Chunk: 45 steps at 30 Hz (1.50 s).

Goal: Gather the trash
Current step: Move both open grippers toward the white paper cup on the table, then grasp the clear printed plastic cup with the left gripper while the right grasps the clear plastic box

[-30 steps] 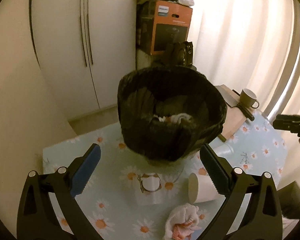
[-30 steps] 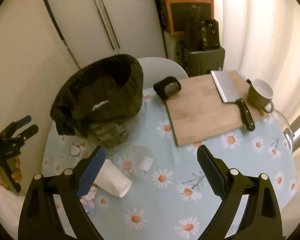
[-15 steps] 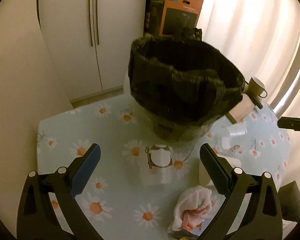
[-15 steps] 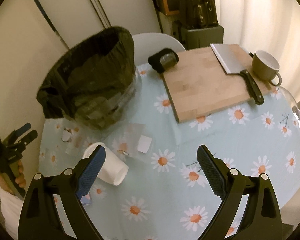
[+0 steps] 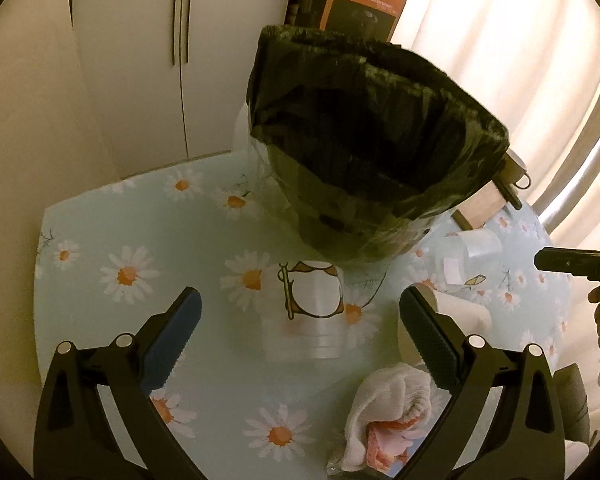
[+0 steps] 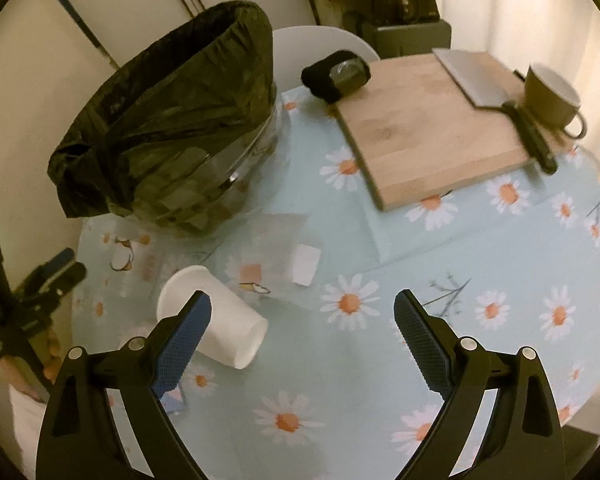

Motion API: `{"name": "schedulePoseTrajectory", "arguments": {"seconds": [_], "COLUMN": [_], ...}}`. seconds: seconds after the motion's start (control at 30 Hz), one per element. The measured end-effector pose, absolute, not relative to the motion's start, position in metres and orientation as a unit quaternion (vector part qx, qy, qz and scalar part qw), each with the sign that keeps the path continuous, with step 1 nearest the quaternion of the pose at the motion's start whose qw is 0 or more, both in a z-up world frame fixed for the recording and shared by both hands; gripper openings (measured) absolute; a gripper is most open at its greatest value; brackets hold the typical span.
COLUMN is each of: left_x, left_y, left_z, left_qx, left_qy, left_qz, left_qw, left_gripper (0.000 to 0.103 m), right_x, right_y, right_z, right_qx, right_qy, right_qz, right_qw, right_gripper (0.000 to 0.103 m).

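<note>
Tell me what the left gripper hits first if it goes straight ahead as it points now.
Probably the clear plastic wrapper lying flat on the table between the open left gripper fingers, before the bin; depth is uncertain.

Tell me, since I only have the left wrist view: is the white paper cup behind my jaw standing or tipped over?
Observer: Tipped over. The paper cup lies on its side, close by the left finger of the right gripper, whose jaws are open.
Operator: What's hidden further back?
Observer: A cutting board with a cleaver lying on it and a mug next to the cleaver's handle.
Operator: Anything else there?
Observer: A black pouch at the board's far corner.
</note>
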<state>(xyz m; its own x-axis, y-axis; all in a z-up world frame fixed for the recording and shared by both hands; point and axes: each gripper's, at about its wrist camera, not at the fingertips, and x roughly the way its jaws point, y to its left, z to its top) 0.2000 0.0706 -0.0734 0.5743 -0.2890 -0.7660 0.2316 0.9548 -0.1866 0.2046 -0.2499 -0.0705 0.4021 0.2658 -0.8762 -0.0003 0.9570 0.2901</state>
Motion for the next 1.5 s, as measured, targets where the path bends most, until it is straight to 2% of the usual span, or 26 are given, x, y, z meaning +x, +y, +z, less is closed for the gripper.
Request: {"name": "schedulePoseTrajectory", "arguments": {"seconds": [0.3,0.7,1.0,1.07,1.1,1.13,1.17,1.2,1.23,1.3,1.5], "left_x": [0.216,0.227,0.230,0.230,0.230,0.230,0.229,0.229,0.229,0.231,0.226], "left_y": [0.068,0.053,0.056,0.054,0.054,0.053,0.052,0.053,0.054,0.056,0.060], "left_z": [-0.099,-0.131,-0.142,-0.143,-0.143,-0.142,-0.141,-0.140,-0.140,-0.142,-0.140], "left_qx": [-0.052,-0.010,-0.010,-0.009,-0.007,-0.005,-0.006,-0.009,-0.017,-0.034,-0.039], "left_qy": [0.464,0.489,0.489,0.487,0.485,0.482,0.480,0.479,0.480,0.488,0.498], "left_qz": [-0.170,-0.140,-0.103,-0.103,-0.102,-0.098,-0.098,-0.100,-0.110,-0.121,-0.121], "left_qw": [0.868,0.861,0.866,0.867,0.869,0.871,0.872,0.872,0.870,0.864,0.858], "left_gripper": [0.097,0.097,0.097,0.097,0.097,0.097,0.097,0.089,0.076,0.069,0.065], "right_x": [0.205,0.218,0.228,0.228,0.228,0.229,0.231,0.231,0.229,0.225,0.216], "right_y": [-0.239,-0.215,-0.186,-0.183,-0.184,-0.184,-0.185,-0.190,-0.192,-0.200,-0.224], "right_z": [-0.091,-0.087,-0.110,-0.112,-0.113,-0.116,-0.121,-0.123,-0.123,-0.119,-0.100], "right_qx": [0.115,0.092,0.056,0.059,0.066,0.066,0.069,0.084,0.089,0.090,0.114], "right_qy": [0.559,0.508,0.515,0.510,0.506,0.511,0.526,0.531,0.530,0.524,0.513], "right_qz": [0.068,0.009,-0.004,-0.007,-0.002,0.001,0.006,0.013,0.014,0.011,0.008], "right_qw": [0.818,0.856,0.856,0.858,0.860,0.857,0.847,0.843,0.843,0.847,0.851], "right_gripper": [0.088,0.088,0.088,0.086,0.065,0.049,0.048,0.048,0.048,0.048,0.048]}}
